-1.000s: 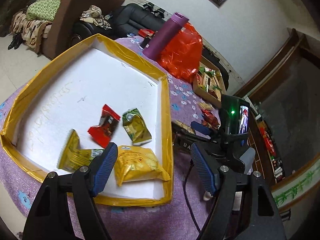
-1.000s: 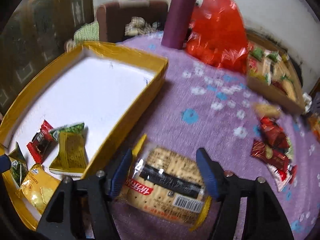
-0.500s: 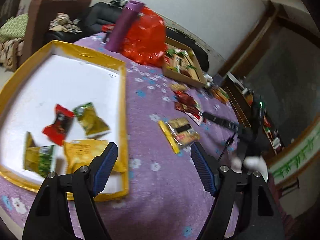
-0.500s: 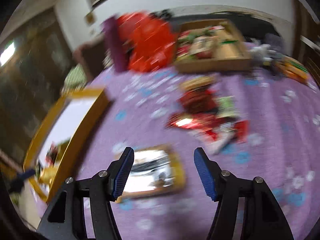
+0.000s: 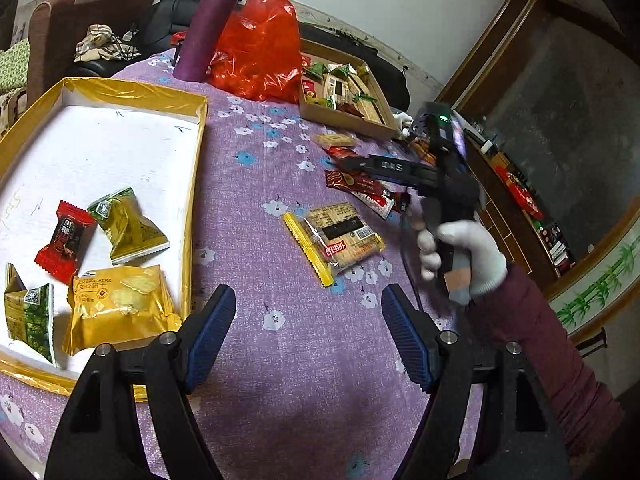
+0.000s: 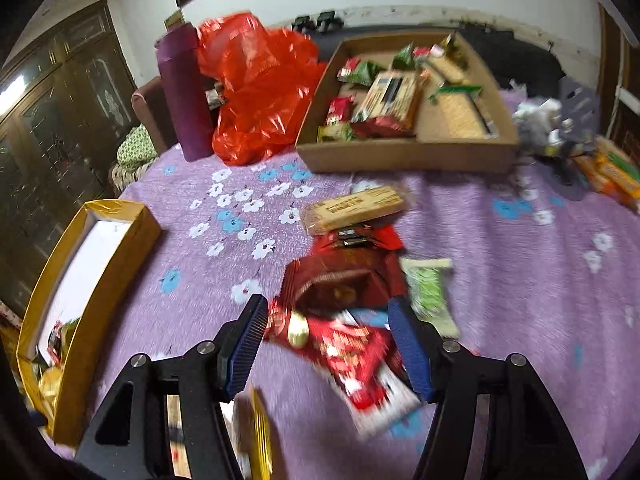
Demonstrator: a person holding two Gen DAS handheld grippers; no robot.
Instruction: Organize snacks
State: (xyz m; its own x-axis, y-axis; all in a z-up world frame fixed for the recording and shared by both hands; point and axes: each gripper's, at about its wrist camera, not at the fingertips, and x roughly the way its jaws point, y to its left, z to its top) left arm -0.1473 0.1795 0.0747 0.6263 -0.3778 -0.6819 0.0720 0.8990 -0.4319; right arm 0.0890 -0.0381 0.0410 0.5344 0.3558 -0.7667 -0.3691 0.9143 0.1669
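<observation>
A yellow-rimmed white tray [image 5: 192, 184] holds several snack packets, among them a yellow cracker bag [image 5: 120, 304] and a red candy [image 5: 64, 240]. A clear cracker pack [image 5: 336, 240] lies on the purple cloth right of the tray. My left gripper [image 5: 308, 336] is open and empty above the cloth near it. My right gripper [image 6: 326, 344] is open over a pile of red wrappers [image 6: 344, 336], with a red packet [image 6: 340, 280] and a green packet [image 6: 430, 296] just beyond. The right gripper also shows in the left wrist view [image 5: 400, 168], held by a white-gloved hand.
A cardboard box [image 6: 400, 156] of mixed snacks stands at the back. A red plastic bag [image 6: 260, 84] and a purple bottle [image 6: 184, 92] stand beside it. A tan biscuit bar [image 6: 352, 208] lies before the box. The tray shows at the left of the right wrist view [image 6: 104, 264].
The right gripper has left the cracker pack lying on the cloth and swung right to the red wrappers. The left gripper has pulled back from the tray and turned right toward the cloth.
</observation>
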